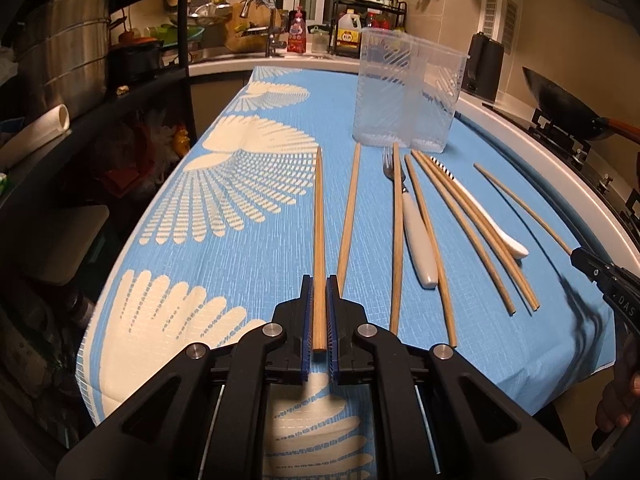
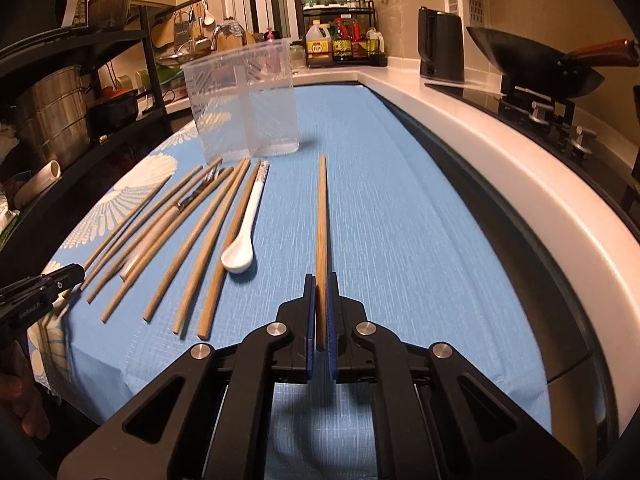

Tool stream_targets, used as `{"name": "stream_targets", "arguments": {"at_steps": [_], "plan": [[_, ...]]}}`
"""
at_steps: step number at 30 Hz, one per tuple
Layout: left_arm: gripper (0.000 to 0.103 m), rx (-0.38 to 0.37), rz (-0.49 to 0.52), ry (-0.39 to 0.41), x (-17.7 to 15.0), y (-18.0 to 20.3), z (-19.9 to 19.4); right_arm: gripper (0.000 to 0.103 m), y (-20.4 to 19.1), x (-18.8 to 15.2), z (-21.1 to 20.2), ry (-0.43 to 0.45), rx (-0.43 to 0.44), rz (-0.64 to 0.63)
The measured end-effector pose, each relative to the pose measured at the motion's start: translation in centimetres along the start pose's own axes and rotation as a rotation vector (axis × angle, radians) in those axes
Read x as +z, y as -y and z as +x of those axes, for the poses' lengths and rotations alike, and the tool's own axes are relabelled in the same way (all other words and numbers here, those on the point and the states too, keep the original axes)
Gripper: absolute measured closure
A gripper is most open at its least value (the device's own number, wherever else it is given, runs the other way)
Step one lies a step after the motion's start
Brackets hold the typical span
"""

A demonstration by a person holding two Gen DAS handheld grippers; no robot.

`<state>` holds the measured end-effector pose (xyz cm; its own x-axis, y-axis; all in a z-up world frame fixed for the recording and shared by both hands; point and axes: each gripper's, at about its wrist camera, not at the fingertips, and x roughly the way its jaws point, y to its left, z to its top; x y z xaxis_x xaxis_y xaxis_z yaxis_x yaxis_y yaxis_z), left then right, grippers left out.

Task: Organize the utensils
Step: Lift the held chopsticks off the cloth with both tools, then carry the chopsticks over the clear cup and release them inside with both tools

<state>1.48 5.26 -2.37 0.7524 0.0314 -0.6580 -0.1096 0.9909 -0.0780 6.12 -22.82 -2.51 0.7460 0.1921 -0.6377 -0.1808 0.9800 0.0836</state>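
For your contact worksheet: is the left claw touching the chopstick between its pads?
Touching. The left wrist view shows the left claw shut on the chopstick, both blue pads pressed against its sides with no gap.

Both wrist views look forward and downward, close over the blue tabletop [image 1: 248, 264], sharing the clear container [image 2: 244, 104] and the kitchen behind.

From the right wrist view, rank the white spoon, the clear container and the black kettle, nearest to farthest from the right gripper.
1. White spoon: on the blue cloth, just left of the right gripper.
2. Clear container: farther back on the cloth, ahead and left.
3. Black kettle: farthest, on the back counter, to the right.
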Motion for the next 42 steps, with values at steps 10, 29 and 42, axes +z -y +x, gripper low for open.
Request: {"name": "stream_targets", "arguments": {"at_steps": [10,29,42], "plan": [[0.096,0.002,0.02,0.127,1.3,0.0,-3.1,0.098,-0.9,2.0,-3.6,0.064,-0.033,-0.014],[0.096,-0.01,0.044,0.337,4.1,0.6,-7.3,0.098,-1.8,6.9,-8.6,0.219,-0.035,-0.041],[0.096,-0.071,0.028,0.328,7.6,0.8,-7.8,0.098,-1.9,11.5,-8.5,0.278,0.023,-0.042]]}}
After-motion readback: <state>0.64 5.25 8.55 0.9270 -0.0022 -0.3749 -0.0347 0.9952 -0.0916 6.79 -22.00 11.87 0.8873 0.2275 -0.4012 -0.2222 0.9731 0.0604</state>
